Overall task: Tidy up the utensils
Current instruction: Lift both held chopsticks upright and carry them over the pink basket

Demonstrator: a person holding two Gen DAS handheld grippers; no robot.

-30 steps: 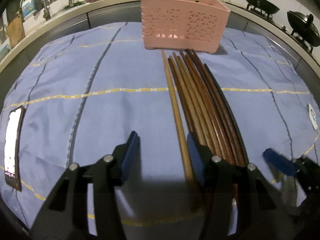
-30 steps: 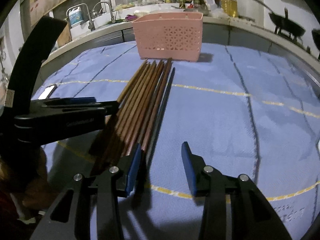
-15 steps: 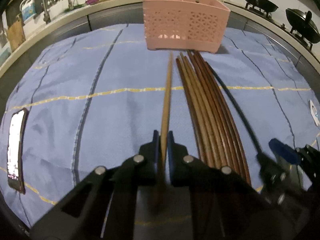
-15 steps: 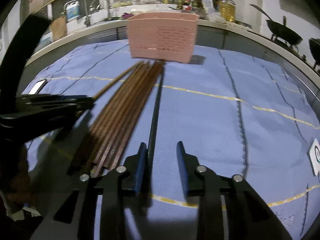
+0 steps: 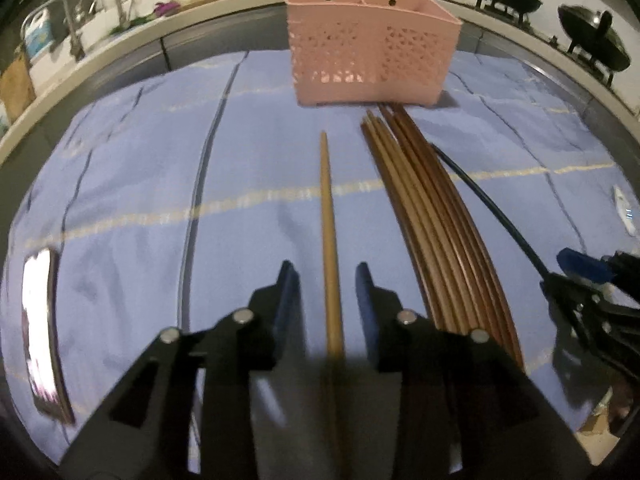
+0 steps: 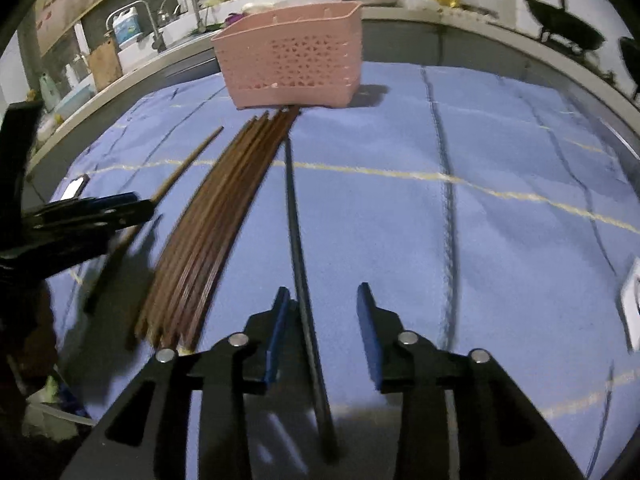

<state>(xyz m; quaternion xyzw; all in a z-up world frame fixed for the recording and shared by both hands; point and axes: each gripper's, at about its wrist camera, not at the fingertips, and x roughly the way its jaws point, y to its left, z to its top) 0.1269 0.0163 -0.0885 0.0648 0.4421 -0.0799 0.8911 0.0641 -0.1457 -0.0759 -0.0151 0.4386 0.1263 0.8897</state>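
A: L gripper point(image 5: 328, 280)?
B: Jaws just reopened, now spread. Light chopstick point(image 5: 328, 216) lies between the pads, touching neither, flat on the blue cloth point(image 5: 132, 184), left of the brown bundle point(image 5: 424, 208).
A: R gripper point(image 6: 324, 300)?
B: Jaws also just widened, spread. Black chopstick point(image 6: 294, 208) runs between them, just beside the left pad; contact unclear. It's right of the bundle.
A: Basket?
B: Pink basket point(image 5: 372, 44) at far end, bundle tips nearly at its base. Phone point(image 5: 40, 332) near-left on cloth.
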